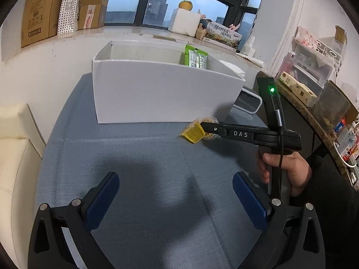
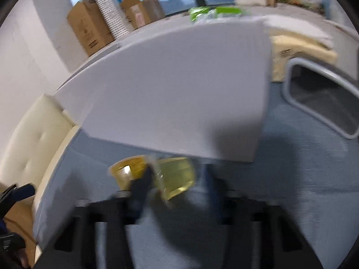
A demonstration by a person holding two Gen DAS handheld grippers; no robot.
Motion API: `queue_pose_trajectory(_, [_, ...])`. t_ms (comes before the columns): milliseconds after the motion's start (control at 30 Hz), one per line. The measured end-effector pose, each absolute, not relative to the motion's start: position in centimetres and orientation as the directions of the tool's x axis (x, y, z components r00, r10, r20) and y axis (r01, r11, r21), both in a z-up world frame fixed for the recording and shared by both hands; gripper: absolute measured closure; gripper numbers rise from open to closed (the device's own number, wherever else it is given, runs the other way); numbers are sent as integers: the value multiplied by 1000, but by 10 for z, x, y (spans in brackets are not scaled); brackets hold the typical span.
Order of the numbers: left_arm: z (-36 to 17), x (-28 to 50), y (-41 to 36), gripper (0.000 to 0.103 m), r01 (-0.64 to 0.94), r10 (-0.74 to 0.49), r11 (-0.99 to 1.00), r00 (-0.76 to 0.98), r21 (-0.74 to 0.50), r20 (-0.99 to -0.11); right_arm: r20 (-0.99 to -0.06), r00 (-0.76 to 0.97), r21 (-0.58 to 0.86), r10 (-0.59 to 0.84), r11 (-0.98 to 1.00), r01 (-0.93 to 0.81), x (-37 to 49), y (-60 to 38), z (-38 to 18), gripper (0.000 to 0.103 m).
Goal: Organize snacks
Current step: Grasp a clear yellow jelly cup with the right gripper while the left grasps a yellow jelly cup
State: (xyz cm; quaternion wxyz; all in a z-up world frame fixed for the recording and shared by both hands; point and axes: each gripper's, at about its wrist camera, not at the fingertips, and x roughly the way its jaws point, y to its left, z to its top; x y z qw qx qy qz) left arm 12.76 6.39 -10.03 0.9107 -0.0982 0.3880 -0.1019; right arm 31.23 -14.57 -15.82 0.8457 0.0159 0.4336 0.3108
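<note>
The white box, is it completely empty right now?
No, green snack packets stand inside the white box at its far right corner.

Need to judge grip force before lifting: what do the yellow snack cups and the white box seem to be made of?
Yellow snack cups: thin, glossy, see-through plastic, by the glare and the yellow showing through; probably crushable. In the right wrist view there seem to be two.
White box: matte, stiff sheet with straight folded corners, likely cardboard or corrugated plastic; the frames leave that open.
</note>
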Motion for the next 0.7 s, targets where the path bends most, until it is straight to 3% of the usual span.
queue_pose_trajectory(200, [-110,139,60,0,109,-255,963,661,-246,-706,-711,463,246,529,804,-541,301,-141,-151,67])
queue_pose_trajectory(700, [-126,226,8,0,142,-207,978,628,-152,-750,-608,545,326,577,808,-491,236,-227,-99,66])
